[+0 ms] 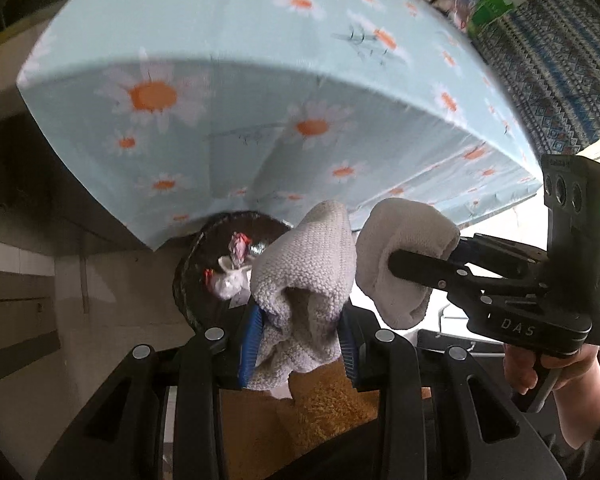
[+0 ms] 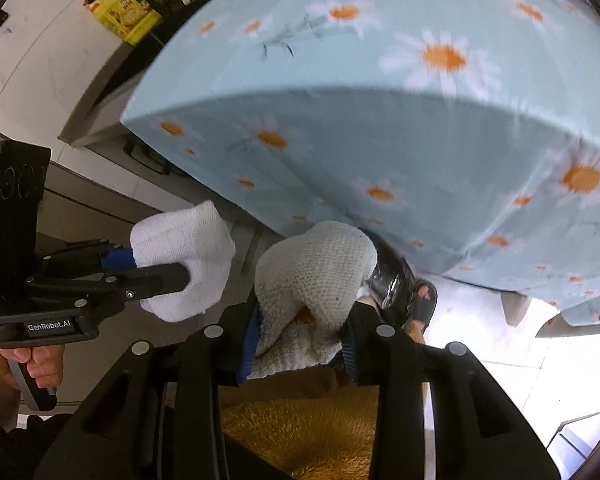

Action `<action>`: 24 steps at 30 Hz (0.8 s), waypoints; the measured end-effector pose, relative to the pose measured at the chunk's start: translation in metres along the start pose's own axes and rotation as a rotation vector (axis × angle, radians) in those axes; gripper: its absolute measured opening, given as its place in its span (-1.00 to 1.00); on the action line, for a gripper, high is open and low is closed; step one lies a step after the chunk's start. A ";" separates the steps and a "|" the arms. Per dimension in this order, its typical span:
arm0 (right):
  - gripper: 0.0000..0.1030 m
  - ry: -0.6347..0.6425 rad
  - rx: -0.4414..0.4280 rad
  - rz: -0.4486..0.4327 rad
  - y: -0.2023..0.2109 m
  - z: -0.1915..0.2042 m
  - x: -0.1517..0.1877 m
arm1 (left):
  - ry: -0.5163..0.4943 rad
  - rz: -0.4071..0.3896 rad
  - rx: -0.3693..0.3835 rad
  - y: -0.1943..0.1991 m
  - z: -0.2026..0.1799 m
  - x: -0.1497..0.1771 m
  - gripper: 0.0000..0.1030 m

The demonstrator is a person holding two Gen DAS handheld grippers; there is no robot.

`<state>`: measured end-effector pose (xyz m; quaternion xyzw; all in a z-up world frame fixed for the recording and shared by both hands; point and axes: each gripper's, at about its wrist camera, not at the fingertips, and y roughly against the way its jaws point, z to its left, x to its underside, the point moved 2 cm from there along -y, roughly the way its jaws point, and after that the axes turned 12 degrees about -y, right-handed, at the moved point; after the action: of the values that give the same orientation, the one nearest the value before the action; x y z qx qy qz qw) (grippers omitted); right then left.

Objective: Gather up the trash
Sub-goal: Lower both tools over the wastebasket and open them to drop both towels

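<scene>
- Black bin (image 1: 188, 280) under the bench (image 1: 260, 40) edge holds crumpled trash (image 1: 232, 276); its far rim is hidden.
- Left gripper (image 1: 300, 280) and right gripper (image 2: 312, 280): sock-covered fingers closed together, holding nothing visible.

A black trash bag (image 1: 188, 280) sat open and low down, just under the hanging edge of the blue daisy cloth. Inside it lay crumpled white paper (image 1: 230, 282) and a shiny pink and red wrapper (image 1: 239, 245), close together.
</scene>
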<state>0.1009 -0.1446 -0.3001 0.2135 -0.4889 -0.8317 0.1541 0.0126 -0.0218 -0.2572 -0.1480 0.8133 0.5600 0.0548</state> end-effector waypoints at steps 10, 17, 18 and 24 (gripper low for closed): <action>-0.13 -0.033 -0.014 0.027 -0.006 -0.010 0.002 | 0.057 0.047 0.000 -0.014 0.008 0.006 -0.29; 0.03 -0.063 -0.016 0.016 -0.002 -0.017 -0.002 | 0.087 0.069 -0.007 -0.019 0.013 0.002 0.00; 0.03 -0.065 -0.018 0.011 -0.001 -0.017 -0.002 | 0.088 0.067 -0.009 -0.018 0.013 0.001 0.03; 0.03 -0.074 -0.033 -0.003 0.008 -0.016 -0.005 | 0.087 0.057 -0.014 -0.013 0.014 0.001 0.06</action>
<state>0.1134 -0.1582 -0.2991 0.1808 -0.4801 -0.8472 0.1380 0.0147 -0.0129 -0.2740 -0.1493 0.8149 0.5600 0.0022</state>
